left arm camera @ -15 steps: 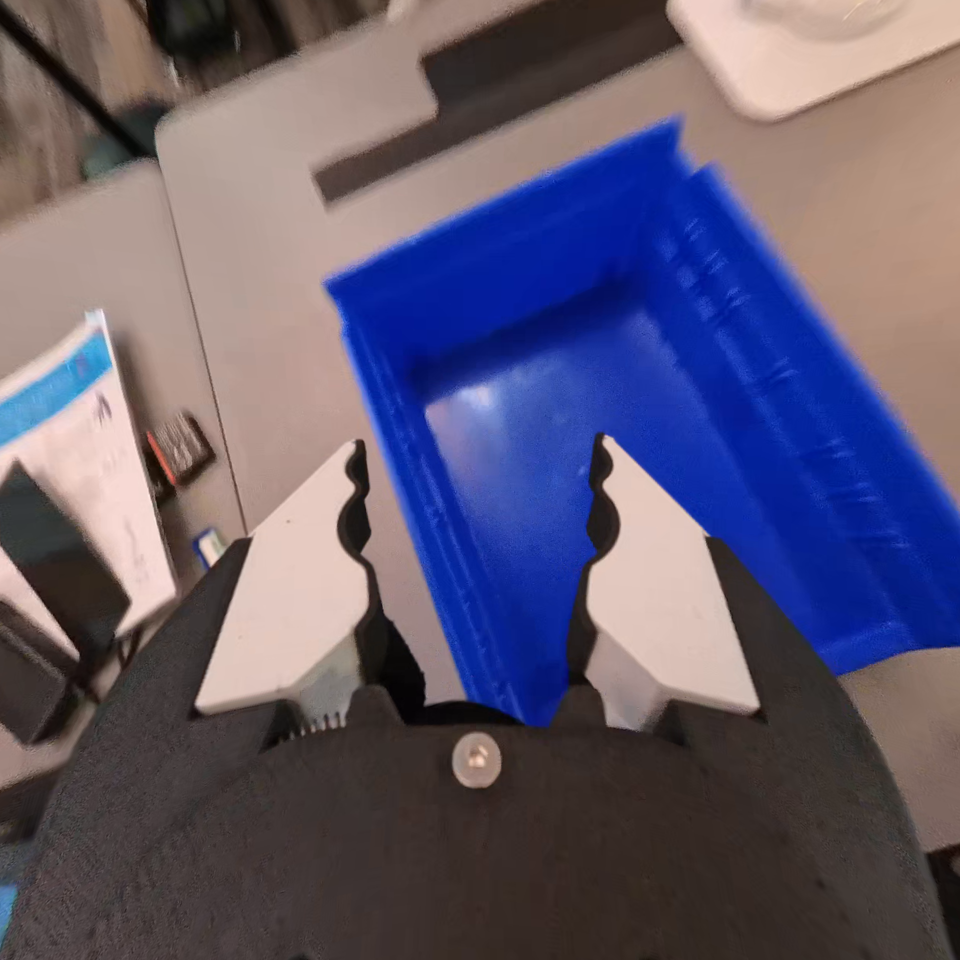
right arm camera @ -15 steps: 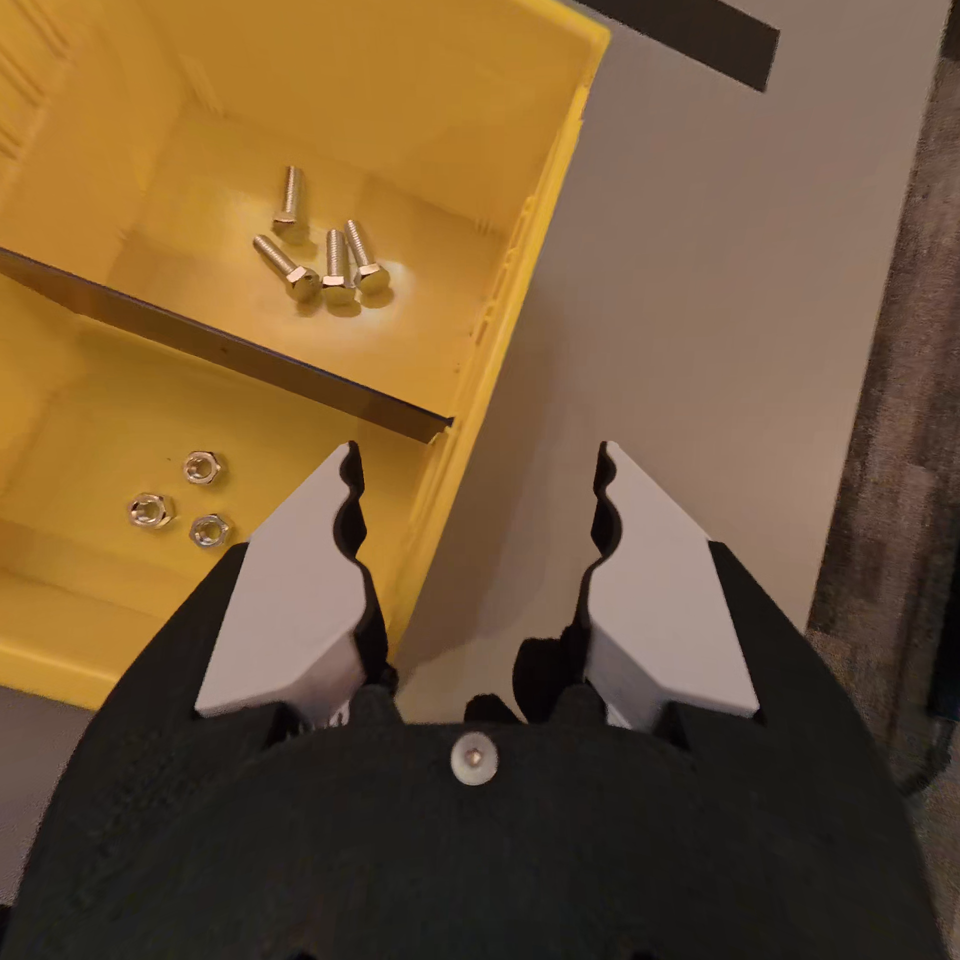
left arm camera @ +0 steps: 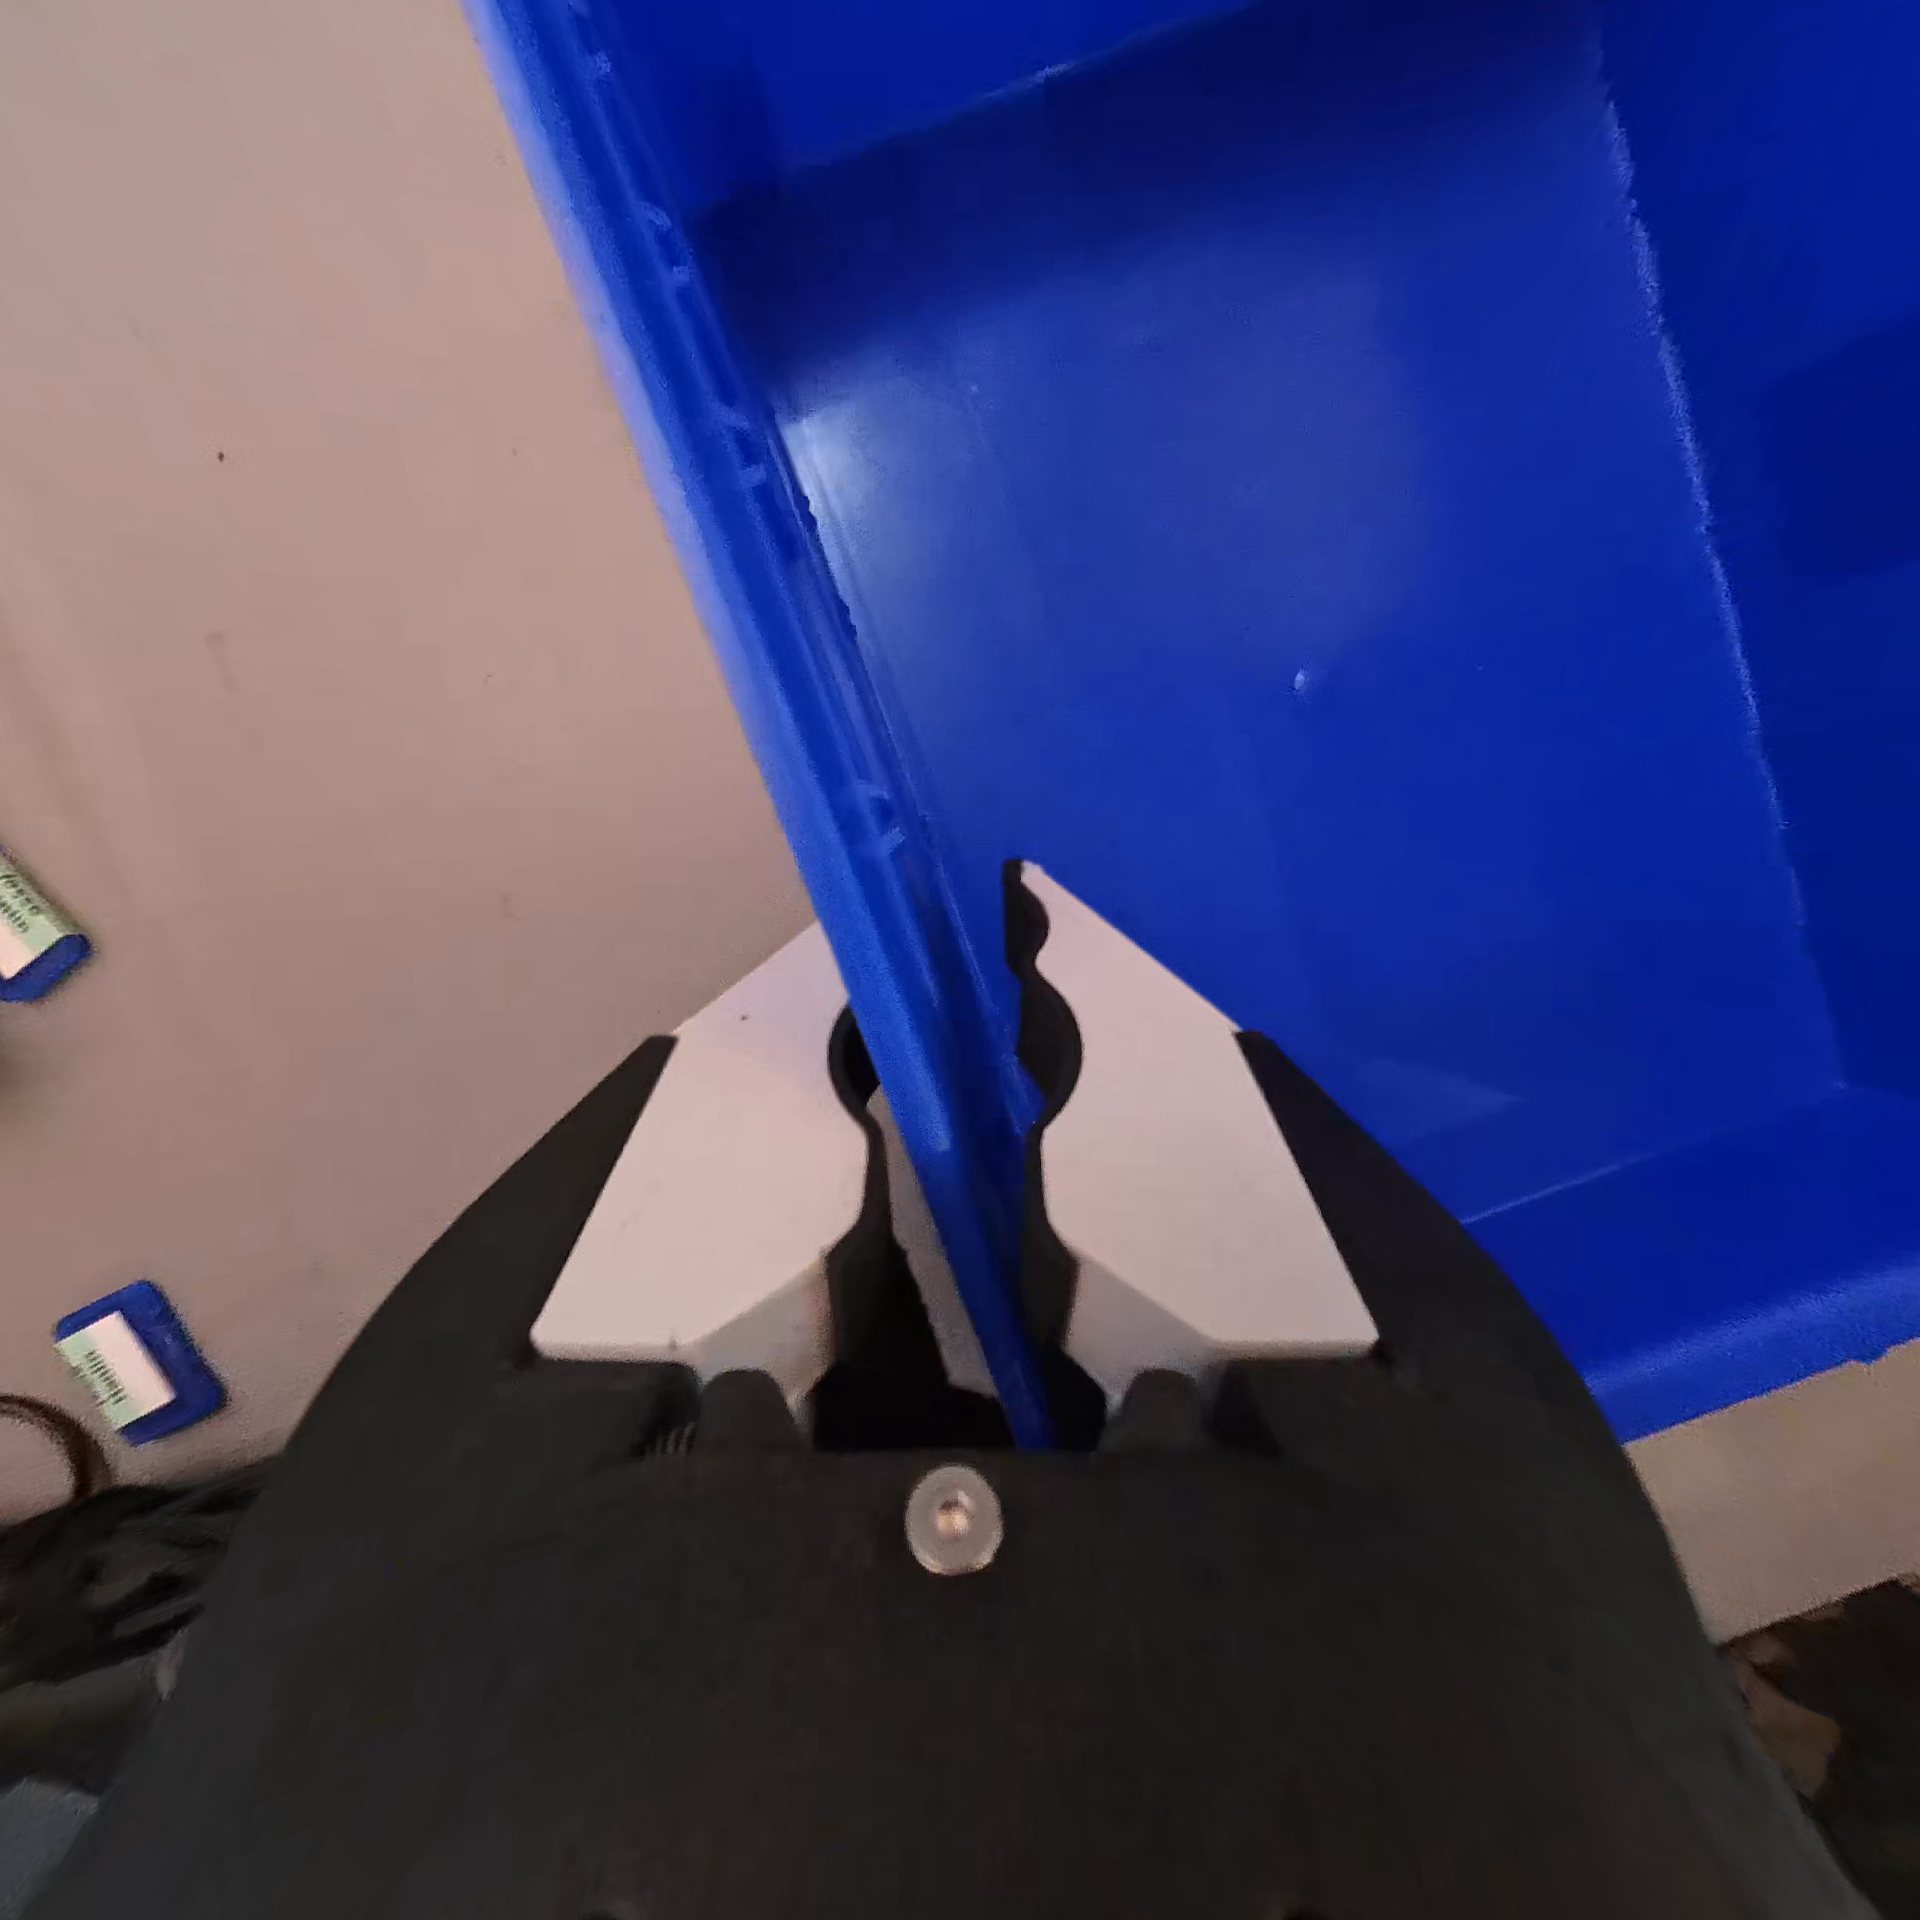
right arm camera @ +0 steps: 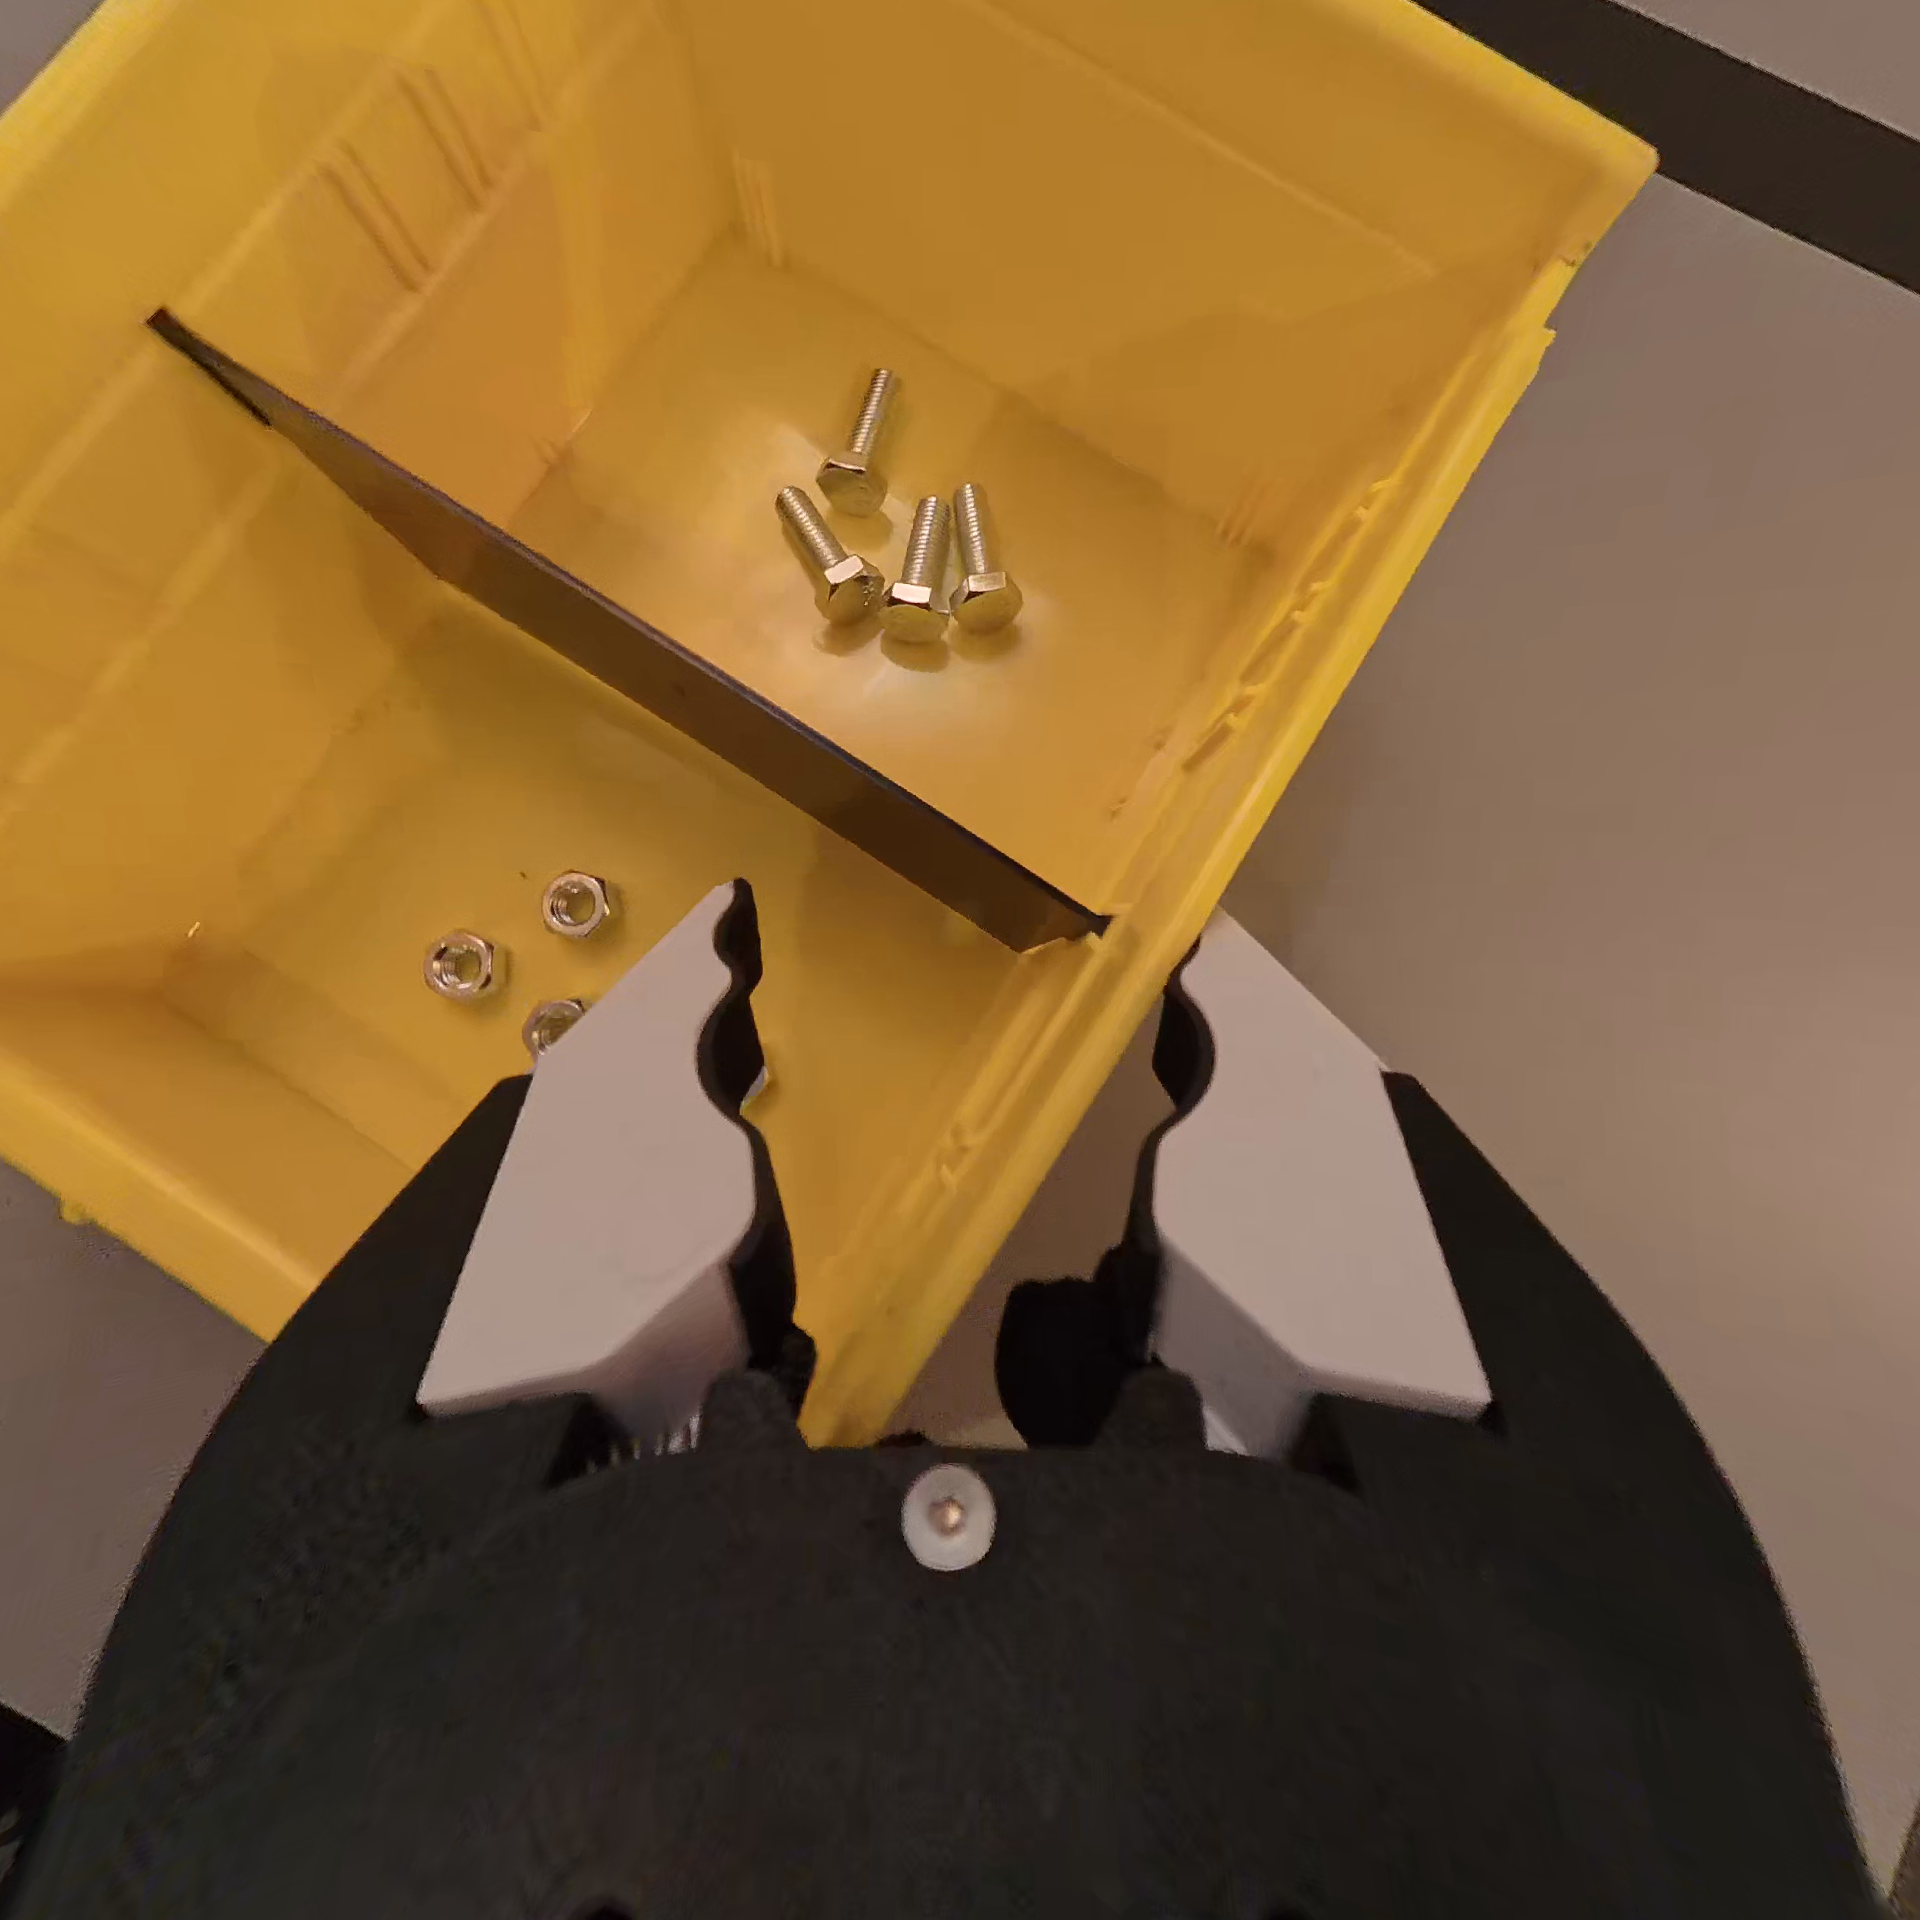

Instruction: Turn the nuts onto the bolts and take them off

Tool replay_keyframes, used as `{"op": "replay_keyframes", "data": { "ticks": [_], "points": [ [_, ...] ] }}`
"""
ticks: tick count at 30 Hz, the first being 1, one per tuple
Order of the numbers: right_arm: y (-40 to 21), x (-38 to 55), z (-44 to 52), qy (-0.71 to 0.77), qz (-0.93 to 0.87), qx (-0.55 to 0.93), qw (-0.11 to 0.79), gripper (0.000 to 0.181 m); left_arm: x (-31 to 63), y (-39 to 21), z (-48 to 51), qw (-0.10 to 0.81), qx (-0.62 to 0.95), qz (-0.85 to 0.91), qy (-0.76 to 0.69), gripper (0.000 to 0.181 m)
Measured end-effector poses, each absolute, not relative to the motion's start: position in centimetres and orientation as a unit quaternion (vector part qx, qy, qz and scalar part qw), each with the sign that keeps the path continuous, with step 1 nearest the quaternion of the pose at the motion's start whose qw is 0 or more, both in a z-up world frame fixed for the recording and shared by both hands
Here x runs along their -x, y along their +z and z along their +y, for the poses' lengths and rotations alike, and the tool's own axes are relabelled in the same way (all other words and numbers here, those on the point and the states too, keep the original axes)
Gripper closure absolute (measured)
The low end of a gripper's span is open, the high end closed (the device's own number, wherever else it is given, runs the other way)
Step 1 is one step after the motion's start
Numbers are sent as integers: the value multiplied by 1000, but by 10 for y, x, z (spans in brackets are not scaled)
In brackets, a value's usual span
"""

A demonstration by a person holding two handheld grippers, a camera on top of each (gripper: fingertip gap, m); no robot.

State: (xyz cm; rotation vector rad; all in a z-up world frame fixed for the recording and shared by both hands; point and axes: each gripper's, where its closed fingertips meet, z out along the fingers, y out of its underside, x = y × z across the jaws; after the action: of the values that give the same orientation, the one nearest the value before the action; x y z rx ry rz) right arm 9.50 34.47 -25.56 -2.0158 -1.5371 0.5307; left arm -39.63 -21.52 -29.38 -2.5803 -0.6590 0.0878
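Left gripper fingers pinch the blue bin wall; right gripper fingers straddle the yellow bin wall, open — bolts at 12 o'clock, nuts at 10.

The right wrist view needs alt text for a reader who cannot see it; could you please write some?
An open gripper straddles the side wall of a yellow bin, one finger inside and one outside. A dark divider splits the bin: four bolts lie beyond it, nuts on the near side.
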Motion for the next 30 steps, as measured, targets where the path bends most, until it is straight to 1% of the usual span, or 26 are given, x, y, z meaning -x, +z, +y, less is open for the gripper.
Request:
{"op": "replay_keyframes", "data": {
  "ticks": [3, 9, 12, 18, 21, 25, 28, 30],
  "points": [
    [-257, -87, 331, 198, -581, 740, 275, 106, 398, -291, -211, 265, 932, -247, 19, 170],
    [-257, -65, 293, 227, -586, 729, 271, 103, 399, -274, -203, 299, 926, -228, 33, 171],
    [-257, -55, 271, 247, -582, 729, 260, 104, 404, -258, -203, 314, 922, -221, 57, 171],
    [-263, -27, 216, 277, -586, 723, 240, 98, 406, -214, -201, 366, 903, -215, 72, 171],
    [-264, -8, 184, 310, -578, 721, 222, 85, 400, -183, -199, 389, 896, -196, 85, 171],
    [-261, 18, 143, 348, -577, 709, 208, 73, 394, -146, -197, 418, 883, -184, 107, 171],
    [-261, 39, 117, 364, -579, 699, 210, 77, 391, -128, -196, 440, 872, -182, 115, 171],
    [-261, 53, 101, 374, -575, 695, 216, 73, 390, -121, -196, 455, 864, -185, 112, 171]
  ]
}}
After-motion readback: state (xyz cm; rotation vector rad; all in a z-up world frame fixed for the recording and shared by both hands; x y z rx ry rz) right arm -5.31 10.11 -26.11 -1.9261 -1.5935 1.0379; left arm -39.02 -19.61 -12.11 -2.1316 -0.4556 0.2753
